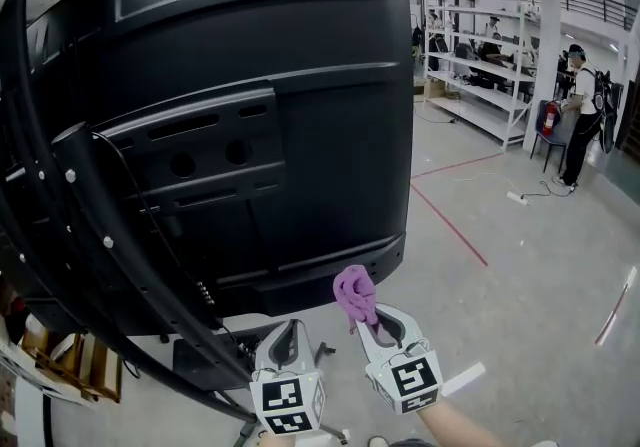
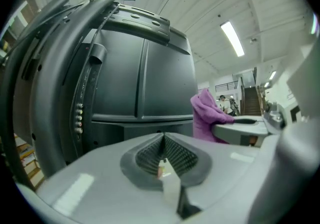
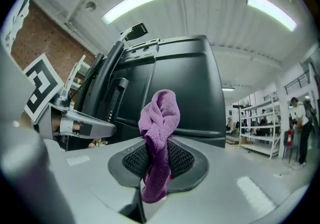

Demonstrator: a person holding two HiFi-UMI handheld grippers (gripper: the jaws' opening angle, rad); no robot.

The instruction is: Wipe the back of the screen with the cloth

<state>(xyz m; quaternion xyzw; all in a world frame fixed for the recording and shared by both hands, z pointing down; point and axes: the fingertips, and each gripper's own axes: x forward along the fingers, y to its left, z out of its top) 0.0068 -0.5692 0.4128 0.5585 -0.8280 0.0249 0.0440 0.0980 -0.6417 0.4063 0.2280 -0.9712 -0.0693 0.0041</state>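
The black back of a large screen (image 1: 250, 105) fills the head view, tilted on a dark stand. A bunched purple cloth (image 1: 355, 293) sticks up from my right gripper (image 1: 372, 327), just below the screen's lower right corner and apart from it. In the right gripper view the jaws are shut on the purple cloth (image 3: 159, 138), with the screen back (image 3: 185, 92) ahead. My left gripper (image 1: 285, 343) sits beside the right one, under the screen's bottom edge, jaws shut and empty (image 2: 162, 155). The left gripper view shows the purple cloth (image 2: 205, 115) at its right.
Curved black stand arms (image 1: 60, 235) and a cable run down the screen's left side. Wooden crates (image 1: 70, 360) lie on the floor at lower left. White shelving (image 1: 480, 65) and a person (image 1: 580, 115) stand far right, beyond red floor lines (image 1: 450, 225).
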